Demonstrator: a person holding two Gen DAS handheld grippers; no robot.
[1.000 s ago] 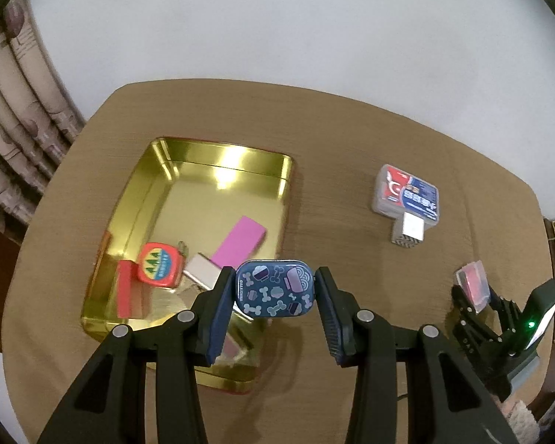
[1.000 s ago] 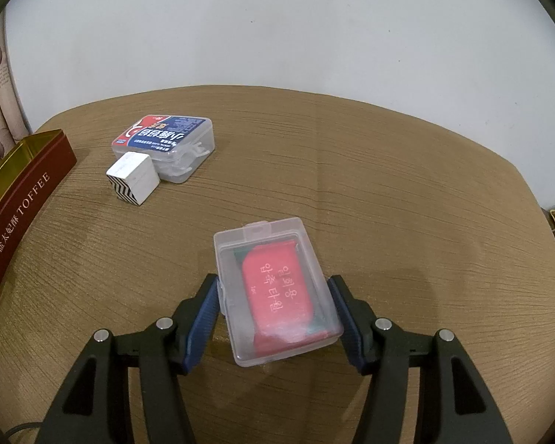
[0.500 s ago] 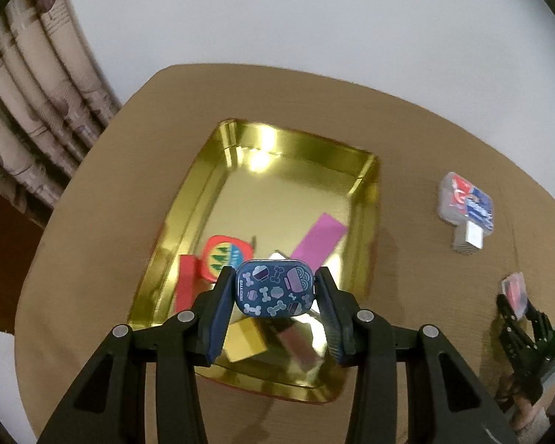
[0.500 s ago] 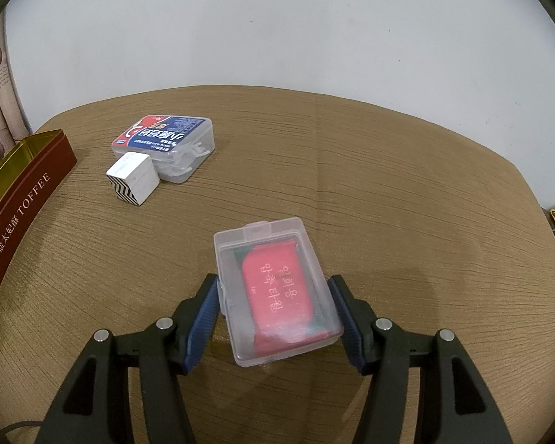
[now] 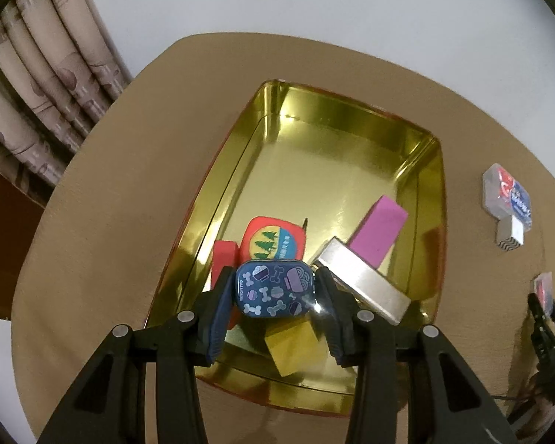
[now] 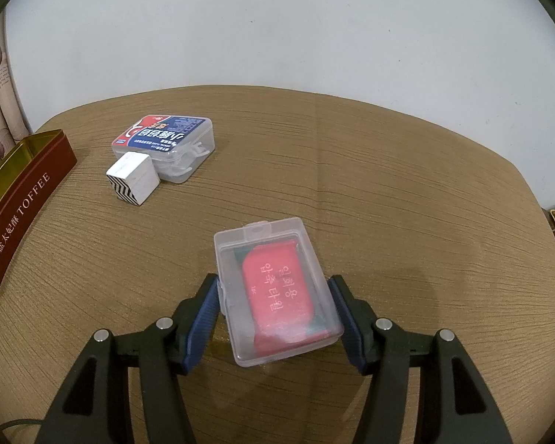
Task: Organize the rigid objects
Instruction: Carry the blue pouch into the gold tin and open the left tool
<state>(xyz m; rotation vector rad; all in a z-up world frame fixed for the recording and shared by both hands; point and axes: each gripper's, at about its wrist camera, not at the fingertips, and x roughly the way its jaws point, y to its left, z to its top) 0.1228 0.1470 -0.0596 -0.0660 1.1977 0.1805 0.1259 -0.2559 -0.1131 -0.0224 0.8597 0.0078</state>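
Observation:
My left gripper (image 5: 273, 296) is shut on a small blue patterned tin (image 5: 273, 288) and holds it above the near end of the gold tray (image 5: 351, 118). In the tray lie a red tin with trees (image 5: 273, 238), a pink block (image 5: 379, 227), a silver box (image 5: 362, 285), a yellow block (image 5: 292, 347) and a red piece (image 5: 224, 255). My right gripper (image 6: 275, 307) is shut on a clear plastic case with a red insert (image 6: 277, 292), low over the table; it also shows in the left wrist view (image 5: 544, 290).
A clear floss-pick box with a blue and red label (image 6: 164, 140) and a white cube with zigzag stripes (image 6: 133, 177) lie on the brown table (image 6: 388, 170). The tray's dark red TOFFEE wall (image 6: 22, 218) stands at the left. Curtains (image 5: 37, 85) hang beyond the table's left edge.
My left gripper has carried the blue tin leftward until it hangs over the tray's near end. My right gripper and the clear case have stayed still.

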